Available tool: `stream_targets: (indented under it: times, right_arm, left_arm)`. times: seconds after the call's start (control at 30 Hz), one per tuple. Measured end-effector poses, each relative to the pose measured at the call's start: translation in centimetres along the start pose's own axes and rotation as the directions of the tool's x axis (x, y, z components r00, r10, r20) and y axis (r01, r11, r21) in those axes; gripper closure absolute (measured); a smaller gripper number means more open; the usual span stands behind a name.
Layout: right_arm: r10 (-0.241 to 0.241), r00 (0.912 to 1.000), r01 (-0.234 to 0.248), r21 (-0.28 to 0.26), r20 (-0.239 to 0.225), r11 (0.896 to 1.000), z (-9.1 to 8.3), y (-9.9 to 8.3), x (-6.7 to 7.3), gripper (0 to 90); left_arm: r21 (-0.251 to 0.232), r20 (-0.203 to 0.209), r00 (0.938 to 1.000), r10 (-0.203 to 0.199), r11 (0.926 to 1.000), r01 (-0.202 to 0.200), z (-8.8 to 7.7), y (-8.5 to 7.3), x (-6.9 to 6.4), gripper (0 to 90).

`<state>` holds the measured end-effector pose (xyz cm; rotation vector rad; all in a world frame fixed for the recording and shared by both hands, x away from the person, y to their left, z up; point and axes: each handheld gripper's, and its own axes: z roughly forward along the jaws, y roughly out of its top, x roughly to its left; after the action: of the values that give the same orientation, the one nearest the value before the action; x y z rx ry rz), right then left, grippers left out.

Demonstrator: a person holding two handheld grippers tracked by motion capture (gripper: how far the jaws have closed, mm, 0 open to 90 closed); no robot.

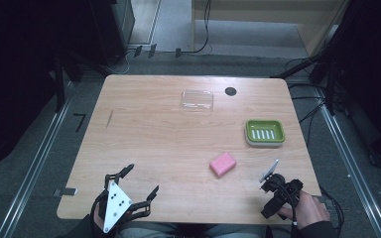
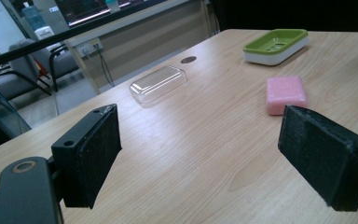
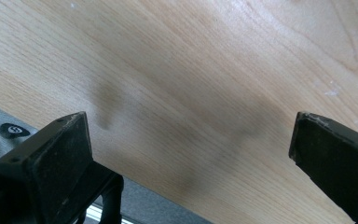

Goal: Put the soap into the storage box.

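Observation:
A pink soap bar (image 1: pixel 222 164) (image 2: pixel 285 94) lies flat on the wooden table (image 1: pixel 168 144), right of centre. A green soap dish on a white base (image 1: pixel 264 132) (image 2: pixel 275 45) stands behind it near the right edge. Farther back rests a clear plastic lid (image 1: pixel 197 99) (image 2: pixel 158 83). My left gripper (image 1: pixel 142 179) (image 2: pixel 200 154) hovers at the near left, open, with nothing between its pads, facing the soap from a distance. My right gripper (image 1: pixel 277 193) (image 3: pixel 191 154), held in a hand at the near right corner, points down at bare wood, its jaws wide apart and empty.
A small black round disc (image 1: pixel 230 91) (image 2: pixel 188 59) sits in the table's far right part. The table's near edge runs just under the right gripper (image 3: pixel 135 186). Cables and dark equipment ring the table on the floor.

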<state>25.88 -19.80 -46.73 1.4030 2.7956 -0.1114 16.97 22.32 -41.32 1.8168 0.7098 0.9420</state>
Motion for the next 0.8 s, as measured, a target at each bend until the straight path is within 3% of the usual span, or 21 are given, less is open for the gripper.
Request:
stream_targets:
  times: [0.4, 0.8]
  right_arm:
    - [-0.015, 0.9999, 0.015, -0.038, 0.004, 0.999, -0.4, 0.9, 0.3, 0.0]
    - [-0.047, 0.9985, 0.049, -0.067, 0.029, 0.997, -1.4, 3.3, 1.3, 0.0]
  left_arm:
    - [0.003, -0.002, 1.0, 0.0, 1.0, 0.0, -0.3, -0.1, 0.1, 13.6]
    - [0.002, -0.012, 0.9999, -0.007, 1.0, 0.007, -0.5, -0.2, 0.1, 13.6]
